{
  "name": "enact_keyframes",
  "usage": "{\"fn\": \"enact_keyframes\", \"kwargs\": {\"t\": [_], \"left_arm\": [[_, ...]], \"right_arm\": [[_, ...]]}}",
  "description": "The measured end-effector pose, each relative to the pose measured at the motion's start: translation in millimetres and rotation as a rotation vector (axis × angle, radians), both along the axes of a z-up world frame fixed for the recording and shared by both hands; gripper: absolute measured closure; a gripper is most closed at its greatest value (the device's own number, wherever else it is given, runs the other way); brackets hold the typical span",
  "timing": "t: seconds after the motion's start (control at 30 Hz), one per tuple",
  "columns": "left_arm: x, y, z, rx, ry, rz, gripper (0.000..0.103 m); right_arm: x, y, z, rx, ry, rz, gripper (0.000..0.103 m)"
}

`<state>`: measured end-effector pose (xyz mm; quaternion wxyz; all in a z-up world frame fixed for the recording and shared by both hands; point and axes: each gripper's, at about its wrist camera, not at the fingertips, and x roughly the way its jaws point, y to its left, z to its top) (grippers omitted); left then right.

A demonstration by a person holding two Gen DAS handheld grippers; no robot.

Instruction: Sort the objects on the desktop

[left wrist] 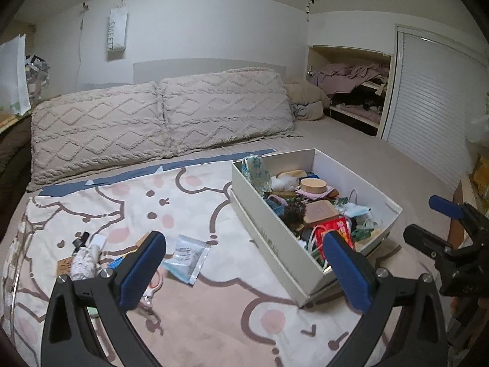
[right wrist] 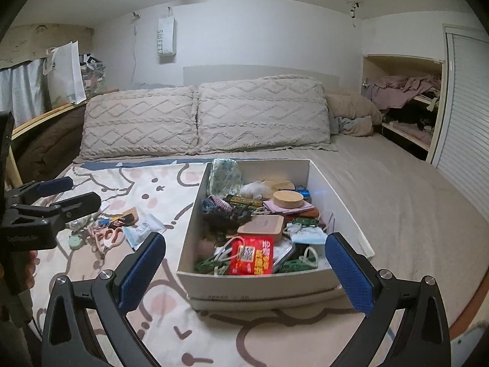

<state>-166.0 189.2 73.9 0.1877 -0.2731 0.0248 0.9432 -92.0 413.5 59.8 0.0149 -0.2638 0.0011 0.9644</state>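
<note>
Blue-padded fingers of the left gripper [left wrist: 244,272] stand wide apart with nothing between them, hovering over the bed's cartoon-print blanket [left wrist: 189,315]. The right gripper [right wrist: 244,272] is likewise spread wide and empty, its fingers framing the near wall of the white cardboard box [right wrist: 259,281], which sits just beyond them. The box is crammed: a red packet [right wrist: 252,258] against the near wall, green clips [right wrist: 211,266] to its left, a tan rectangular case [right wrist: 261,226] behind, a round wooden lid [right wrist: 288,199] farther back, and a floral pouch [right wrist: 225,177] in the far left corner. Left of the box, loose things lie on the blanket: pink-handled scissors [right wrist: 110,237], a clear-and-white sachet [left wrist: 188,255] and a white woolly item [left wrist: 83,263]. Farther off, two beige textured pillows [right wrist: 201,119] lean at the head of the bed, before a white wall. On the far right, an open shelf [right wrist: 403,104] holds crumpled clothes.
</note>
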Motion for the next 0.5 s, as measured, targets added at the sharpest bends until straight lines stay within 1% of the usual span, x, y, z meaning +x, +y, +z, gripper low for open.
{"fn": "enact_keyframes", "kwargs": {"t": [0.13, 0.3, 0.5], "left_arm": [[21.5, -6.6, -5.2, -0.018, 0.045, -0.002, 0.000], [41.6, -8.2, -17.4, -0.055, 0.066, -0.012, 0.000], [60.1, -21.2, -26.0, -0.016, 0.074, -0.018, 0.000]], "right_arm": [[16.1, -5.9, -5.1, -0.008, 0.032, -0.003, 0.000], [33.1, -15.5, -11.4, -0.034, 0.054, 0.016, 0.000], [49.8, -28.2, -19.2, 0.003, 0.069, 0.018, 0.000]]}}
